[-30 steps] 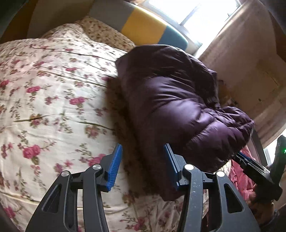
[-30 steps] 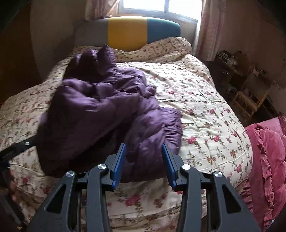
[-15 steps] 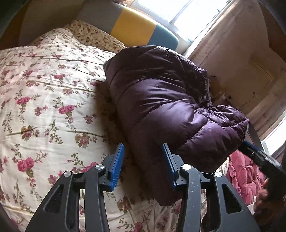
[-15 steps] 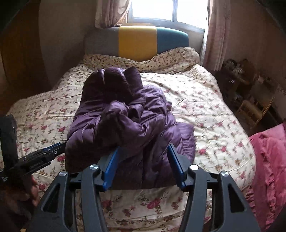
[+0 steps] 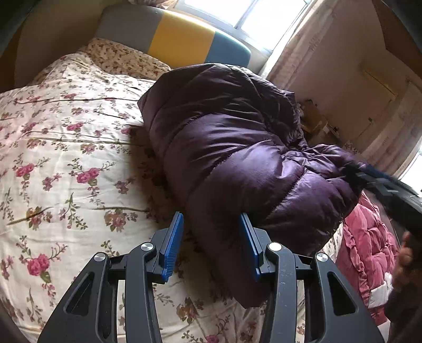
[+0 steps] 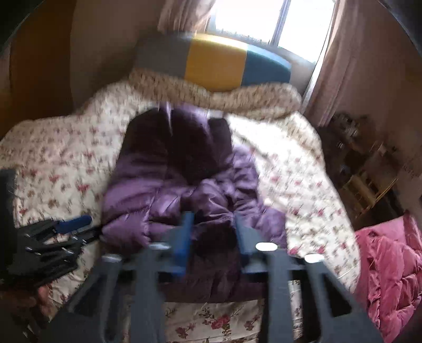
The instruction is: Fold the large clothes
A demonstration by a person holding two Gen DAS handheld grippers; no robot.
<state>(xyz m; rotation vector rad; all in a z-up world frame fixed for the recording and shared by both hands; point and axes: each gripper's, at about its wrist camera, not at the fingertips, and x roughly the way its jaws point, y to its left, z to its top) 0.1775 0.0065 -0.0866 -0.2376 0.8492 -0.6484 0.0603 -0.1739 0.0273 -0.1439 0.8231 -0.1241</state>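
The right gripper [image 6: 211, 232] has just been closing on the purple down jacket [image 5: 237, 147]; the left gripper [image 5: 211, 237] hangs half-open, empty; pinch deeper before folding.

Sunlit window [image 6: 274, 21] (curtained), striped headboard [image 6: 213, 63]

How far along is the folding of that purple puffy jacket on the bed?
Mostly done, it seems: the purple jacket already lies gathered into a thick bundle on the floral quilt. In hand: the right gripper has just been closing at the bundle's near edge, though blur hides whether it pinches fabric. The left gripper is open beside the near corner. Left: the top looks lumpy, so probably a final tuck and smoothing.
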